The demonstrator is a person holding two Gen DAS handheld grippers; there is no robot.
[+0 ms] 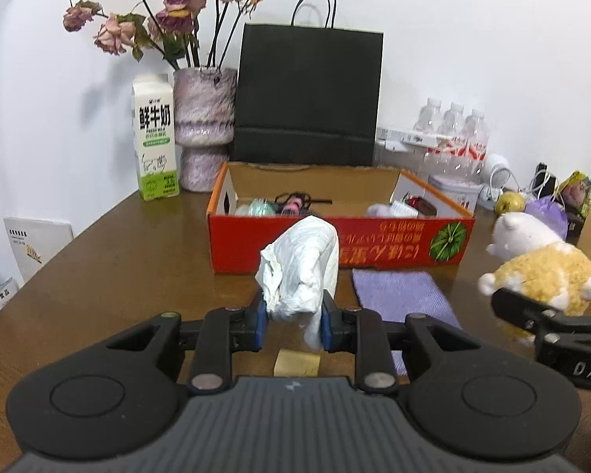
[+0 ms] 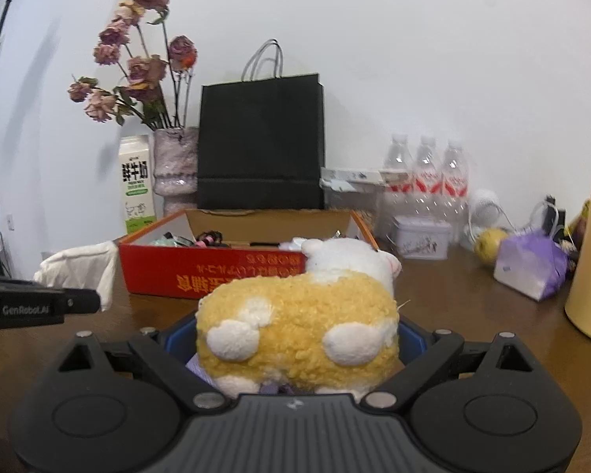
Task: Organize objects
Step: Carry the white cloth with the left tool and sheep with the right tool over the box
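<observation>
My left gripper [image 1: 293, 315] is shut on a crumpled white plastic bag [image 1: 301, 268], held above the brown table just in front of the red cardboard box [image 1: 335, 248]. In the right wrist view the same bag [image 2: 86, 268] hangs at the left beside the box [image 2: 201, 272]. My right gripper [image 2: 297, 339] is shut on a yellow and white plush toy [image 2: 299, 327], which fills the space between its blue pads. From the left wrist view the plush [image 1: 539, 272] shows at the right edge. The box holds several small items.
A purple cloth [image 1: 404, 295] and a small yellow block [image 1: 296, 362] lie on the table [image 1: 118, 260] before the box. Behind it stand a black paper bag [image 1: 307, 98], a vase of dried roses [image 1: 203, 126] and a milk carton [image 1: 155, 138]. Water bottles [image 2: 425, 181], a tin [image 2: 421, 240] and a purple pack [image 2: 532, 268] crowd the right.
</observation>
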